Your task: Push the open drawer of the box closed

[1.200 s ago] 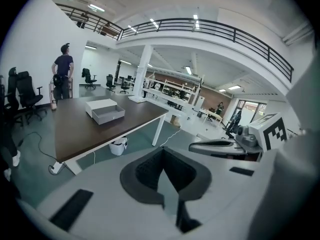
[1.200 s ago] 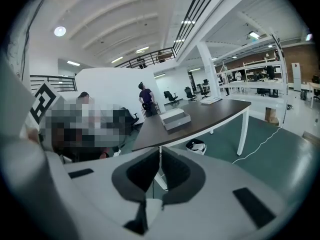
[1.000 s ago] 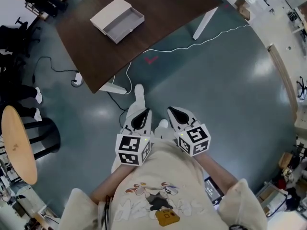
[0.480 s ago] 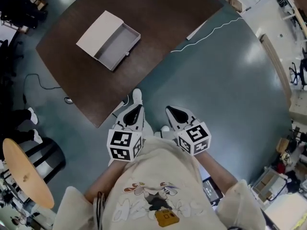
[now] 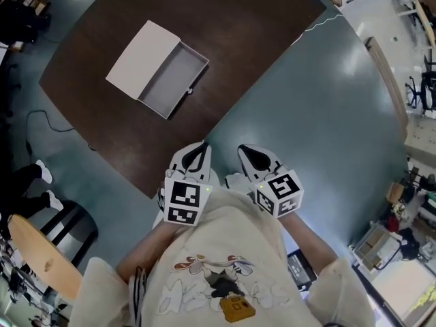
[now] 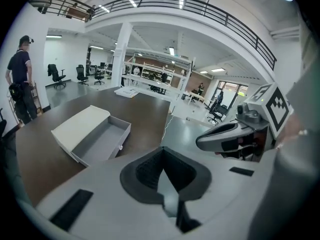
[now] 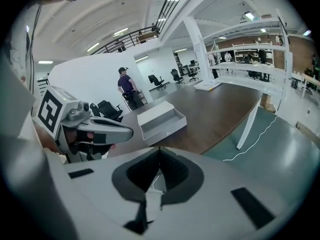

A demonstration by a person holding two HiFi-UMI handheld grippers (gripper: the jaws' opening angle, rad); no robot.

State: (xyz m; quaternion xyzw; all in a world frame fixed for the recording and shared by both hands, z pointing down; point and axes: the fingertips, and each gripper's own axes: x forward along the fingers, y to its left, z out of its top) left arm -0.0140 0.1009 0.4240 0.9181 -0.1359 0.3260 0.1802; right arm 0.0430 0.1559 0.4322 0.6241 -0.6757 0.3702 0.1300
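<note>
Box: the white box point(image 5: 138, 58) is resting on the dark brown table point(image 5: 238, 26), toward the table's left part as seen in the head view.
Drawer: the grey drawer point(image 5: 172, 80) is standing pulled out of the box on the side facing the person, its inside showing and a small knob point(image 5: 190, 91) sitting on its front.
Left gripper: the left gripper point(image 5: 198, 152) is pointing forward and down with its jaws meeting tip to tip and gripping nothing; in the head view its tips are showing at the table's near edge, well apart from the drawer.
Right gripper: the right gripper point(image 5: 250, 157) is hanging just beside the left one over the teal floor point(image 5: 320, 121), its jaws likewise pressed together on nothing (its own view is showing the two tips closed in a point).
Marker cubes: one cube point(image 5: 182, 203) is riding on the left gripper and another cube point(image 5: 281, 195) on the right, both close to the person's chest.
Surroundings: a white cable point(image 5: 320, 22) is trailing over the floor beyond the table; a person point(image 6: 20, 84) in dark clothes is standing at the table's far side in the left gripper view.
</note>
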